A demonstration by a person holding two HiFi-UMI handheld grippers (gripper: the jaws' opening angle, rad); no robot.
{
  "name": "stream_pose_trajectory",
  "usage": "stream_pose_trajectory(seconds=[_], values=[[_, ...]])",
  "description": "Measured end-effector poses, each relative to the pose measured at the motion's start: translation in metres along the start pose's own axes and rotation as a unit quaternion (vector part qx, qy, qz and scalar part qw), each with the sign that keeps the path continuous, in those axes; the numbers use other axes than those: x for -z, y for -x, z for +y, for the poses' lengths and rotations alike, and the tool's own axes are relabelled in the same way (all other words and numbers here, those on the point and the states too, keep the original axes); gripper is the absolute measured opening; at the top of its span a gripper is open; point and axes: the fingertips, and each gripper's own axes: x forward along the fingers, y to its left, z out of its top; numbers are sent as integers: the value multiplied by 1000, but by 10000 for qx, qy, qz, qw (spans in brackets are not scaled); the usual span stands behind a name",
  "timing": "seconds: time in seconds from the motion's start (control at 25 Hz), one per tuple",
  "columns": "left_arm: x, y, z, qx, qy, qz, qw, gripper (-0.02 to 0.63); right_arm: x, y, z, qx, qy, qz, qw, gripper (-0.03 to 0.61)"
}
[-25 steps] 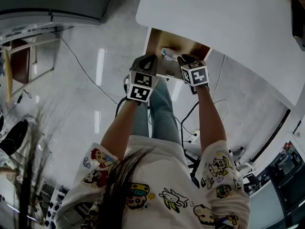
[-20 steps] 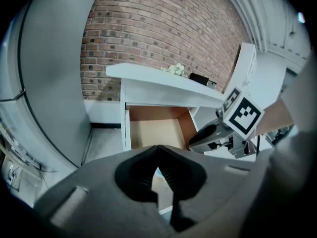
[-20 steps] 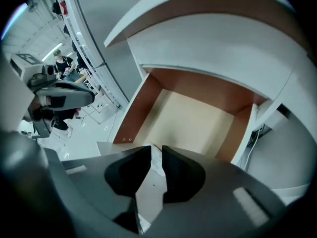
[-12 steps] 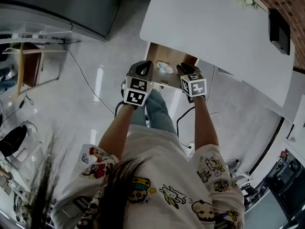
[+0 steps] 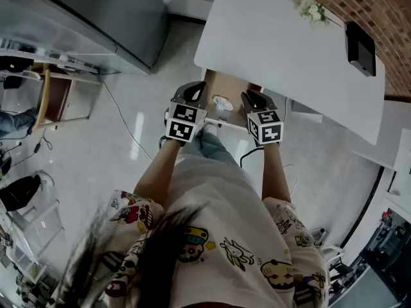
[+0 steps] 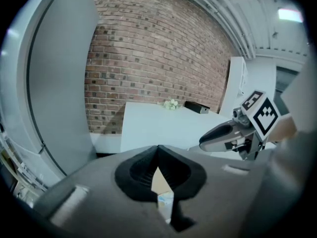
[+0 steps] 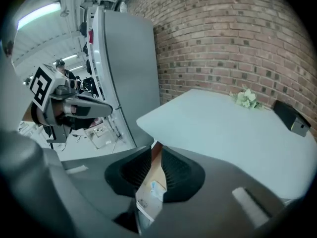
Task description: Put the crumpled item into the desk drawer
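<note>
**White counter, brown drawer, red brick**

The counter (image 5: 282, 50) is plain white. The drawer (image 5: 232, 85) at its near edge shows warm brown wood, and the crumpled item (image 5: 223, 103) inside is pale white tinged with blue. The left hand-held gripper (image 5: 198, 90) and the right hand-held gripper (image 5: 249, 99) are dark grey, each bearing black-and-white square markers. The wall (image 6: 148, 53) is red-brown brick. A black box (image 5: 359, 49) sits at the counter's far corner. The person's shirt (image 5: 212, 197) is white with cartoon prints.

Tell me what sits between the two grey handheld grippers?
A crumpled white item, lying inside the open brown desk drawer; the head view shows it.
</note>
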Motion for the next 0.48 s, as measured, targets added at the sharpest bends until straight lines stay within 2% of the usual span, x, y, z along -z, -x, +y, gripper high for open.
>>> stream_pose_trajectory(seconds=[0.24,0.48], values=[[-44,32,-8,88,-172,-458,9988,-2,-46,53,2,220,40,-765,9968,74],[-76,65,-21,181,-247,-799,9963,-3,-88,106,7,309,-41,-1597,9867,61]])
